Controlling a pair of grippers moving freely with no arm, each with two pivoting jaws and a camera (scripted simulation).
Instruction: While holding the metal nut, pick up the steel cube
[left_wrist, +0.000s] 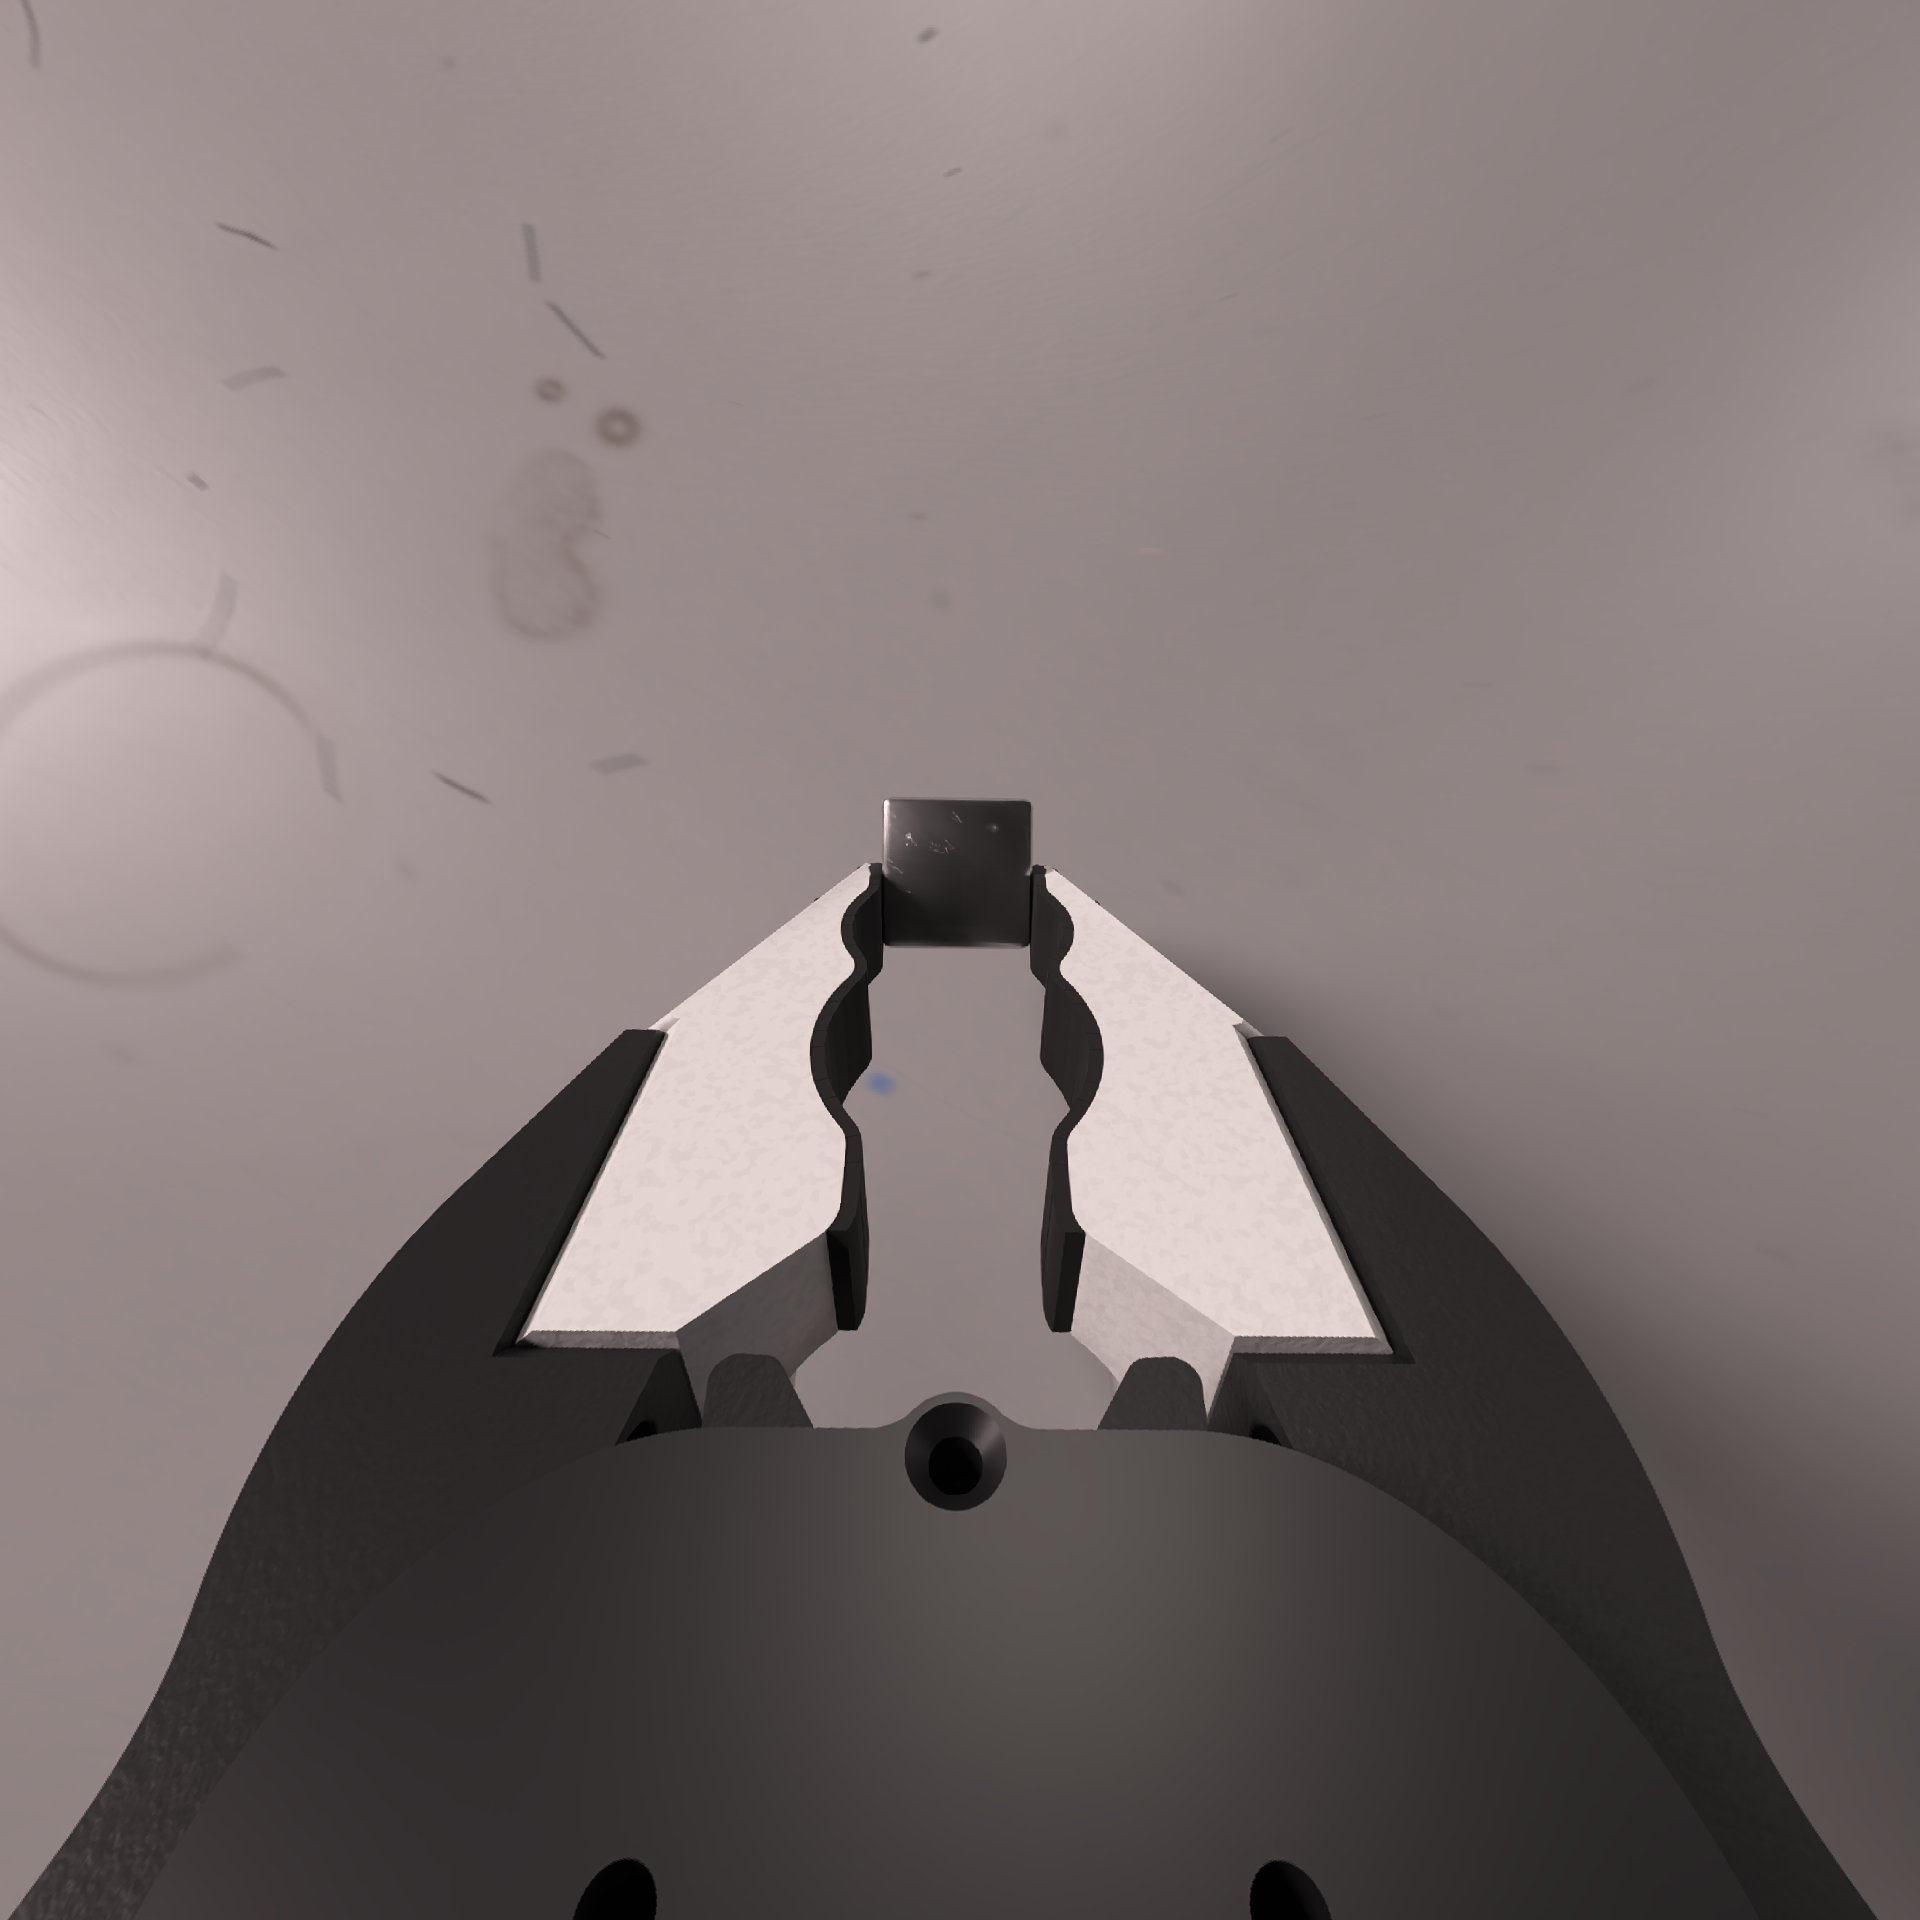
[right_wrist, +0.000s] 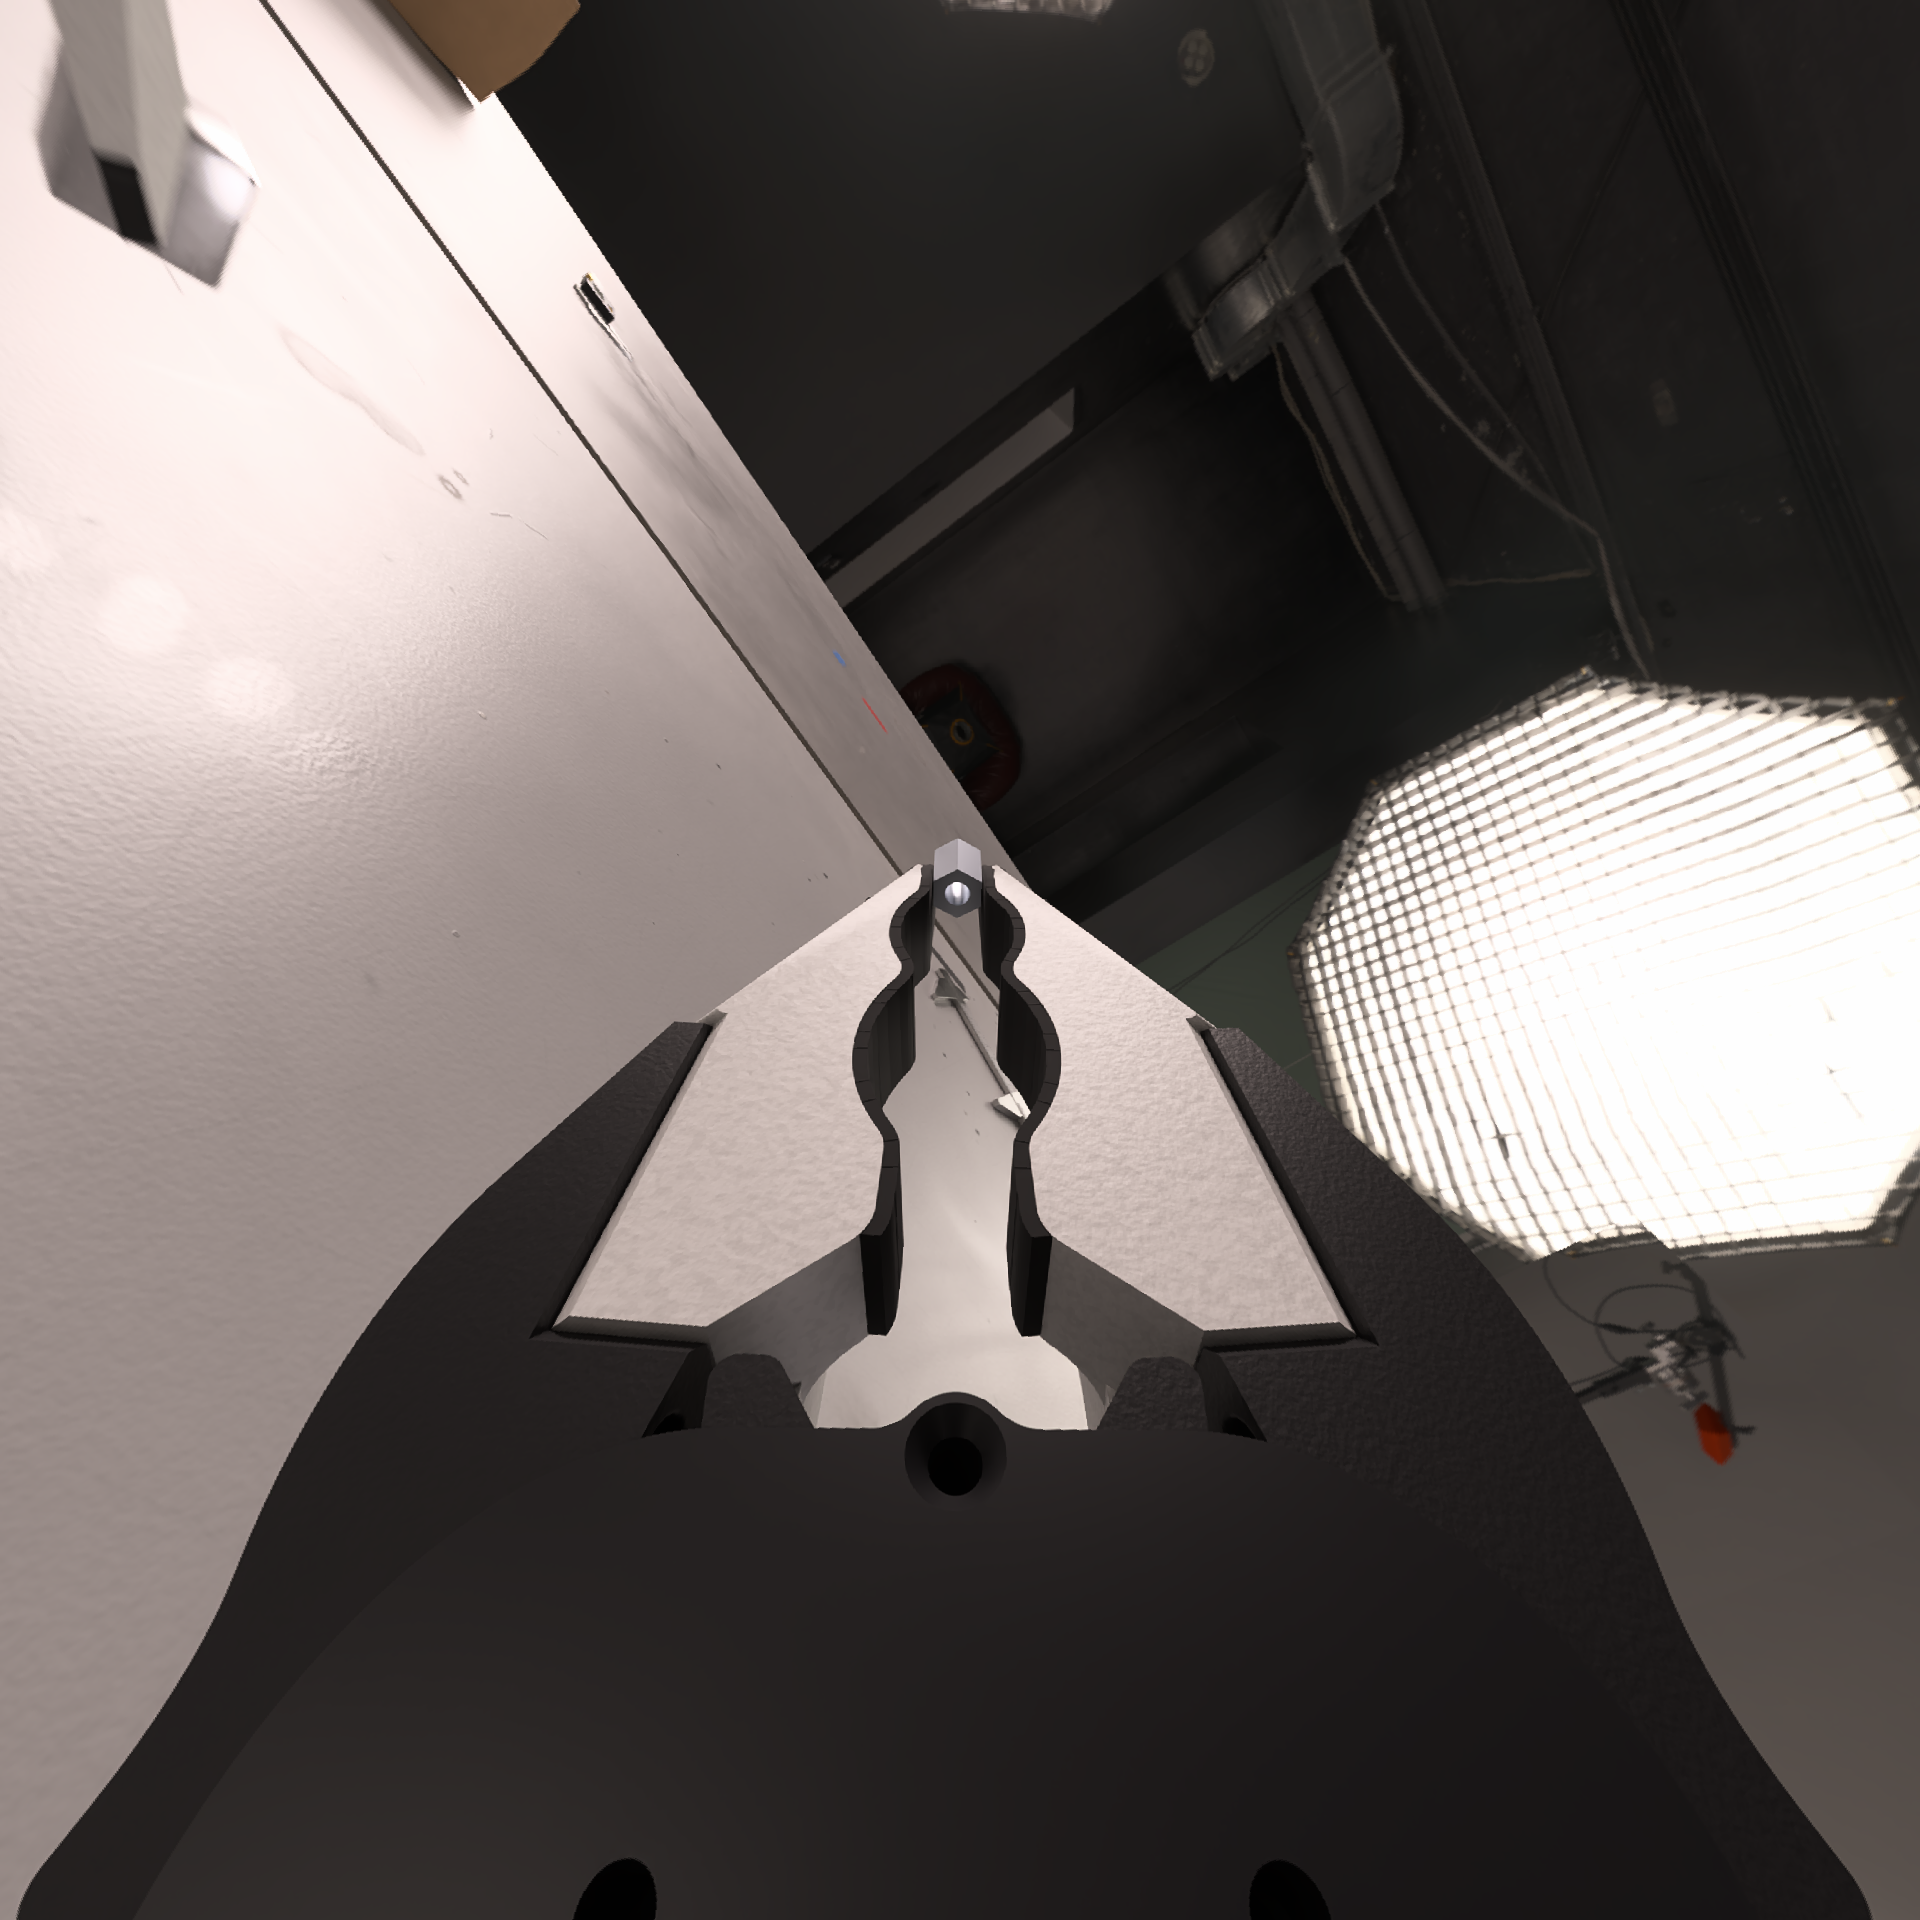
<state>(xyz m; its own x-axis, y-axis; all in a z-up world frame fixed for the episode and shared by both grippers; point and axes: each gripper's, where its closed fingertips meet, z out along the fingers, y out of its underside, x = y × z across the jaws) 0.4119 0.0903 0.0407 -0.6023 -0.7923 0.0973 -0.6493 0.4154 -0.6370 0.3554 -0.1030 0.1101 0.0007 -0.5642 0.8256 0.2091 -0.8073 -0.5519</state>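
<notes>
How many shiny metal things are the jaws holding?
2: a dark steel cube in the left gripper, a small silver hexagonal metal nut in the right gripper.

steel cube (left_wrist: 956, 871): dark, scuffed, square-on, clamped between fingertips. metal nut (right_wrist: 953, 891): small silver hex, bore facing camera, pinched at tips.

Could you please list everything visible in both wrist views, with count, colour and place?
steel cube: one, dark grey, between the left gripper's tips.
metal nut: one, silver, between the right gripper's tips.
table: one, pale and scuffed, under the cube.
softbox lamp: one, bright white, at right beyond the table edge.
cardboard box: one, brown, far table corner.
left gripper: one, black and white, jaws shut on the cube.
right gripper: one, black and white, jaws shut on the nut.
</notes>
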